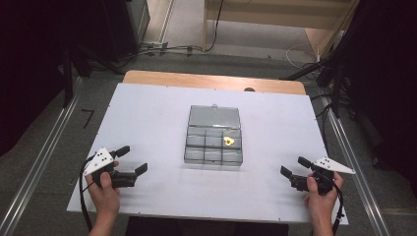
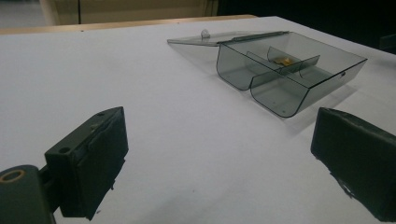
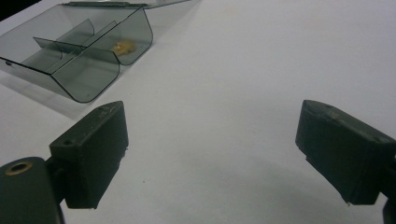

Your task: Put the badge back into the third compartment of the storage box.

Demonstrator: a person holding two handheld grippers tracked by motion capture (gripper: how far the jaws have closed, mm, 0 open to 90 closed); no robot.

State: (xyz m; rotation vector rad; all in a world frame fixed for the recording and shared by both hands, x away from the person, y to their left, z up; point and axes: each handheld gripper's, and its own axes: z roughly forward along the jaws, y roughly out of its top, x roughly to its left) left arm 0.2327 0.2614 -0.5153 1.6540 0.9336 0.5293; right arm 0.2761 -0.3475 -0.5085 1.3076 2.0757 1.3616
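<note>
A clear grey compartment box (image 1: 213, 147) lies in the middle of the white table with its lid (image 1: 214, 117) folded open toward the far side. A small yellow piece (image 1: 228, 141) sits in its far right compartment, also seen as the yellow piece (image 2: 285, 59) and the yellow piece (image 3: 123, 46) in the gripper views. My left gripper (image 1: 132, 160) rests near the front left, open and holding nothing. My right gripper (image 1: 294, 166) rests near the front right, open with nothing between its jaws. Both stand well apart from the box (image 2: 285, 77), (image 3: 77, 56).
The white sheet (image 1: 147, 113) covers a wooden table whose far edge (image 1: 211, 81) shows. Metal rails (image 1: 44, 157) run along both sides on the floor, with cables (image 1: 167, 49) and dark stands beyond the table.
</note>
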